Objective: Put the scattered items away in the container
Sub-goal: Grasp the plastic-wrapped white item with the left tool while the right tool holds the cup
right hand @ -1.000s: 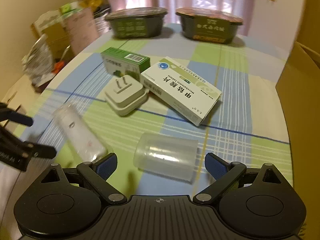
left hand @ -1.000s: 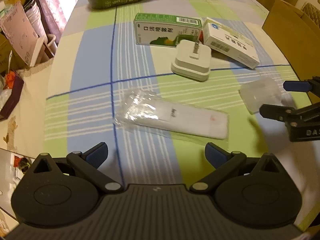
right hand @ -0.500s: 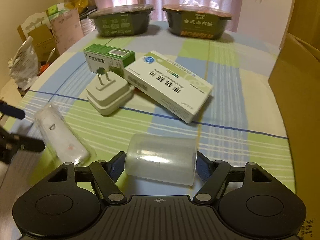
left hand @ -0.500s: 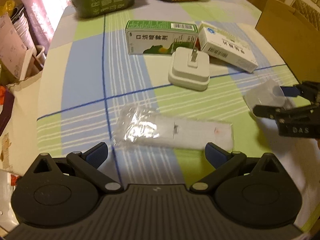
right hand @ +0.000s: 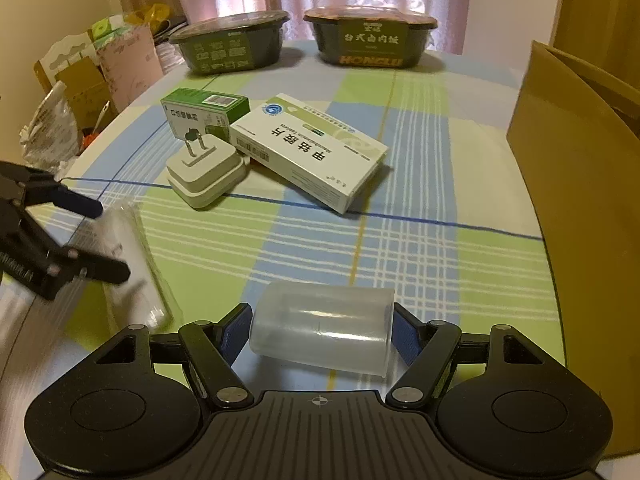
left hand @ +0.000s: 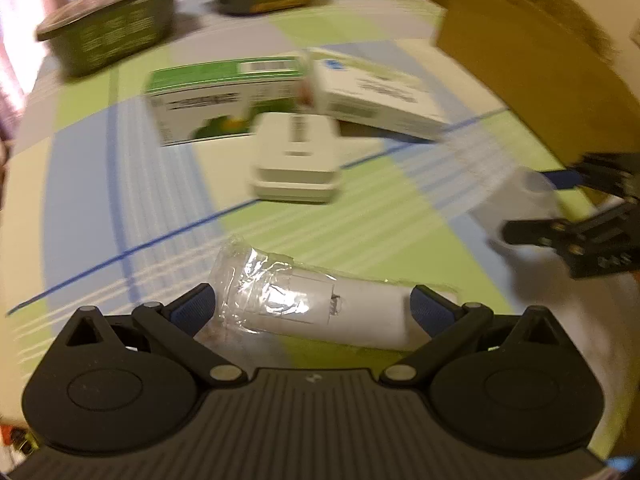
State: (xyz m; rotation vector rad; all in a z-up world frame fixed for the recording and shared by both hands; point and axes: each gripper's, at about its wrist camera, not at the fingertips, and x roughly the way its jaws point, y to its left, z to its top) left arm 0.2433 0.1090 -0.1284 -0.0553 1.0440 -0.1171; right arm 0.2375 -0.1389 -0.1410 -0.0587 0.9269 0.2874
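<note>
Translucent plastic cup pinched by right claw, crinkly cellophane-wrapped tube

Both grippers low over the table, each with something between its fingers.

Right gripper is closed in on the clear plastic cup lying sideways, blue pads pressed against both ends. Left gripper has its fingers spread wide on either side of the wrapped white tube; that view's pretty blurry, but the pads look like they're just at the tube's ends rather than squeezing it.
</note>
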